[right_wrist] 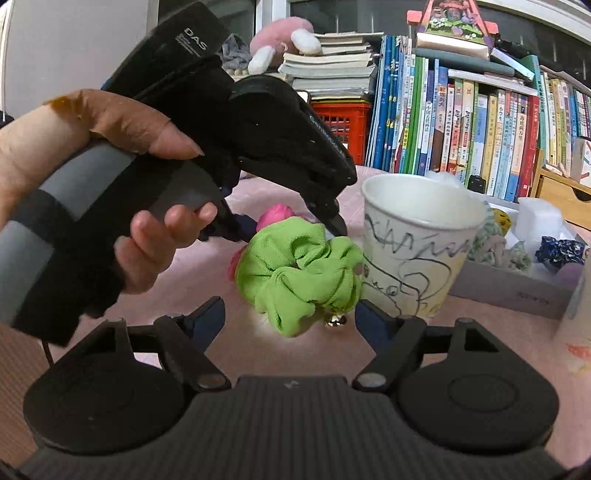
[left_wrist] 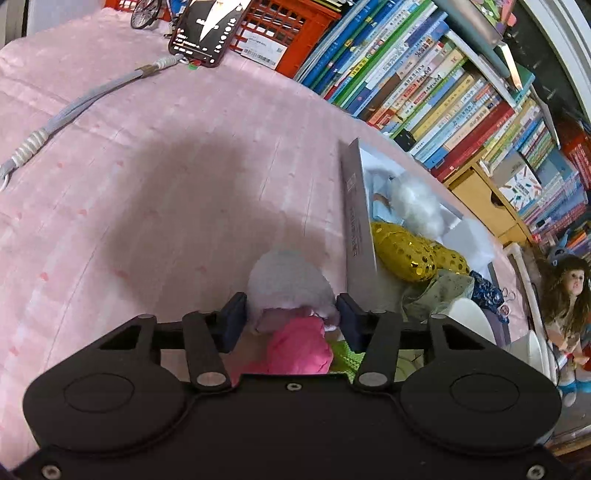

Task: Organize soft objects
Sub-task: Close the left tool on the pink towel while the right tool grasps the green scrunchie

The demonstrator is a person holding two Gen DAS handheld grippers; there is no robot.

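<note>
In the left wrist view my left gripper (left_wrist: 291, 319) is open, its dark blue pads either side of a fluffy white pompom (left_wrist: 286, 284) and a pink scrunchie (left_wrist: 299, 345) on the pink bedspread. A grey box (left_wrist: 356, 218) to the right holds a gold sequin scrunchie (left_wrist: 402, 253) and white fluff (left_wrist: 417, 203). In the right wrist view my right gripper (right_wrist: 290, 319) is open just in front of a green scrunchie (right_wrist: 299, 273). The pink scrunchie (right_wrist: 277, 214) lies behind it, under the left gripper (right_wrist: 288, 225).
A scribbled white paper cup (right_wrist: 413, 243) stands right of the green scrunchie, touching it. A small bell (right_wrist: 335, 319) lies by the scrunchie. Bookshelves (right_wrist: 461, 122), a red crate (left_wrist: 288, 33), a phone (left_wrist: 207, 29) and a grey strap (left_wrist: 85, 103) border the bed. A doll (left_wrist: 565, 295) sits far right.
</note>
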